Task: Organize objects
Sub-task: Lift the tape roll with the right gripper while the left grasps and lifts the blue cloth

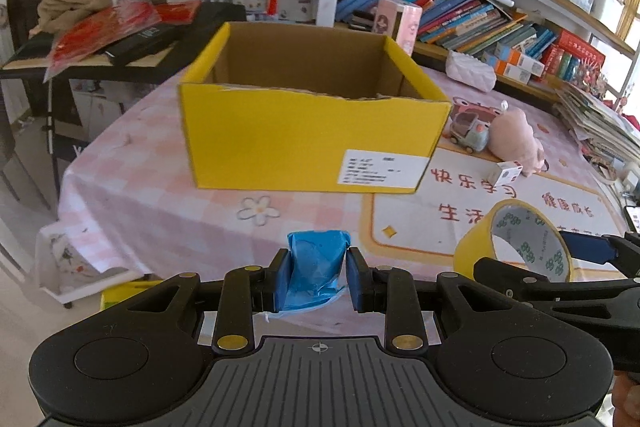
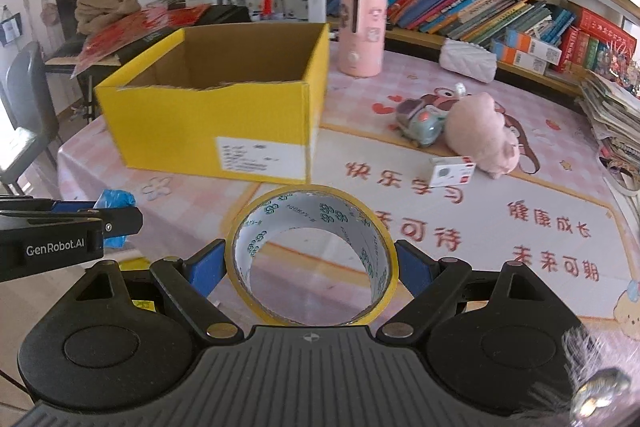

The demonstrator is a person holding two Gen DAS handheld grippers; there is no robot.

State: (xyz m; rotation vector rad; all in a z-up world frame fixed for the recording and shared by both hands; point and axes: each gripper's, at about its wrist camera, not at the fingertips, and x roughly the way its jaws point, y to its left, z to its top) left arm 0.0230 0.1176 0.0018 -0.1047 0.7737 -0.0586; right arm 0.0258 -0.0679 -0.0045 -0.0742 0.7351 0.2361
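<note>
Tape roll point(image 2: 312, 259), yellow with a white printed core, sits clamped between the two blue pads point(image 2: 206, 267) of the right gripper point(image 2: 312, 267), its open hole facing the wrist camera and its rim touching a pad on either side, so these jaws stand wide but are closed on the roll. Between the jaws of the left gripper point(image 1: 318, 277) a crumpled blue bag point(image 1: 316, 267) is pinched, bulging above the pads and trailing down below them; these jaws stand narrow, pressing the bag from both sides. Straight ahead of the left jaws, beyond a strip of bare pink checked tablecloth point(image 1: 140, 195), stands the yellow cardboard box point(image 1: 304, 135), open at the top, brown inside, with a white label low on its near face. From the right jaws the same box lies ahead and to the left. Ahead and to the right of the tape, well apart from it, lie a small white carton point(image 2: 452, 171), a pink plush toy point(image 2: 480, 135) just beyond the carton, and a small grey-green toy car point(image 2: 420, 125) touching the plush's left side. A pink cylinder point(image 2: 362, 31) stands beyond the box's right corner. In the left wrist view the tape and the right gripper show just to the right of the left jaws; in the right wrist view the blue bag shows to the left.
</note>
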